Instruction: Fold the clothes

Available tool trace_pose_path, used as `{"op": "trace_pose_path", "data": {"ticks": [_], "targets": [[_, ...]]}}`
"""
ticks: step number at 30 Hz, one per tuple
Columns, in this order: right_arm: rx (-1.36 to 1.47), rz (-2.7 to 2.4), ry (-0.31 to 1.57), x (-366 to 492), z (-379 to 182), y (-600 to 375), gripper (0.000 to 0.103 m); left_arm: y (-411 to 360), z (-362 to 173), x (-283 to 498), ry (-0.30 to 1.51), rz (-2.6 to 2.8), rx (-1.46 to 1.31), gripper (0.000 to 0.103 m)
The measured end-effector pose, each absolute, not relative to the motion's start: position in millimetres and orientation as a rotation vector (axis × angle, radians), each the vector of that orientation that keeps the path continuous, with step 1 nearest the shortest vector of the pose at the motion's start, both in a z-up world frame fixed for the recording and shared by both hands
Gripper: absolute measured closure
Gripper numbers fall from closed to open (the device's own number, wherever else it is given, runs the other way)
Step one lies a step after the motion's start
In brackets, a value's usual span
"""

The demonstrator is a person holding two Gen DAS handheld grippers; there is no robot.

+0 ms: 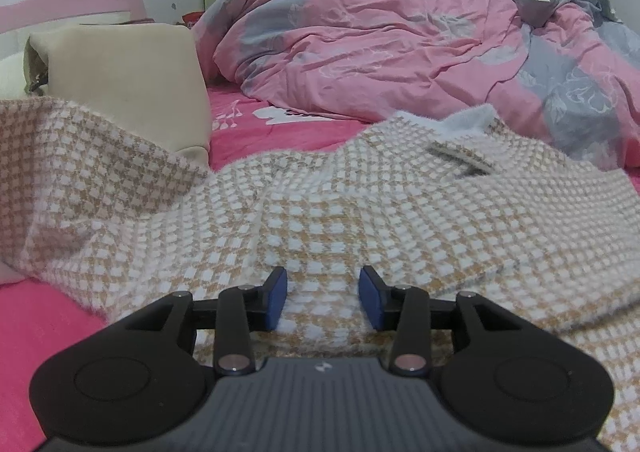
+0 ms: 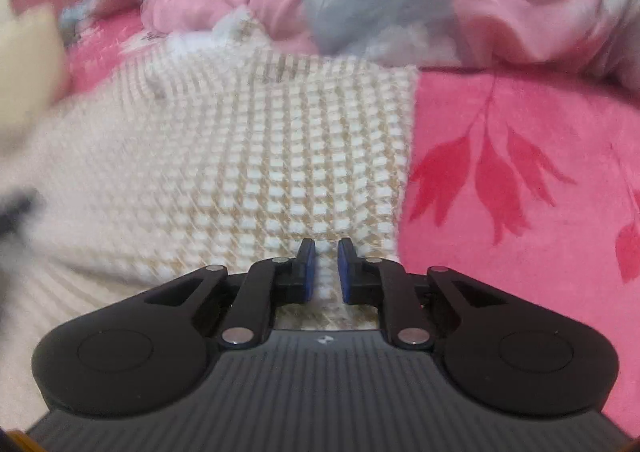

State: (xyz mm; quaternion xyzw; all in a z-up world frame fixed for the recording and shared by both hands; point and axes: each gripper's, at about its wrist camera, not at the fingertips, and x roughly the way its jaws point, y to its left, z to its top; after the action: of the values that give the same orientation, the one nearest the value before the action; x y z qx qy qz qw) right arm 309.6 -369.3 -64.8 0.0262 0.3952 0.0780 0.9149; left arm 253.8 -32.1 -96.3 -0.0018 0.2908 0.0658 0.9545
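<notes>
Left hand-held gripper point(image 1: 323, 298), closest in left wrist view, is hovering w/ jaws apart and empty over the checked knit garment point(image 1: 320, 212). Garment is lying spread on the pink bed sheet point(image 1: 36, 316), in front of the pink quilt point(image 1: 380, 40), one part draping up by the beige pillow point(image 1: 132, 72).

Right wrist view, blurry: right hand-held gripper point(image 2: 327, 268) is sitting narrow over the garment's point(image 2: 304, 156) near-right edge; can't tell if it's pinching cloth. Knit is looking soft, floppy, light, so best grabbed at hem or corners.

pink-grey duvet point(image 1: 380, 36) | beige cushion point(image 1: 128, 76) | pink bedsheet point(image 2: 520, 172)
</notes>
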Motion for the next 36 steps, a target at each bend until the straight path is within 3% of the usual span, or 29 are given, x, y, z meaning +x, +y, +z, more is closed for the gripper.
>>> {"op": "trace_pose_path", "data": {"ticks": [6,10,18,26,29,33,36], "targets": [[0.052,0.201,0.751,281,-50,-343,0.093,-25,-92,259,0.609,0.087,-0.023,0.056],[-0.004,0.209,0.732,278,-89,-323,0.094,-18,-84,256,0.616,0.057,-0.049,0.055],[-0.036,0.220,0.711,278,-85,-288,0.091,-5,-83,269,0.654,0.144,-0.027,0.051],[-0.097,0.282,0.669,274,-73,-244,0.089,24,-86,273,0.650,0.183,-0.212,0.051],[-0.123,0.341,0.607,279,-63,-219,0.089,15,-86,271,0.631,0.207,-0.151,0.052],[-0.142,0.365,0.632,307,-97,-195,0.089,-26,-82,257,0.569,0.200,0.072,0.052],[0.010,0.383,0.660,315,-92,-214,0.089,-49,-81,251,0.550,0.154,0.160,0.051]]}}
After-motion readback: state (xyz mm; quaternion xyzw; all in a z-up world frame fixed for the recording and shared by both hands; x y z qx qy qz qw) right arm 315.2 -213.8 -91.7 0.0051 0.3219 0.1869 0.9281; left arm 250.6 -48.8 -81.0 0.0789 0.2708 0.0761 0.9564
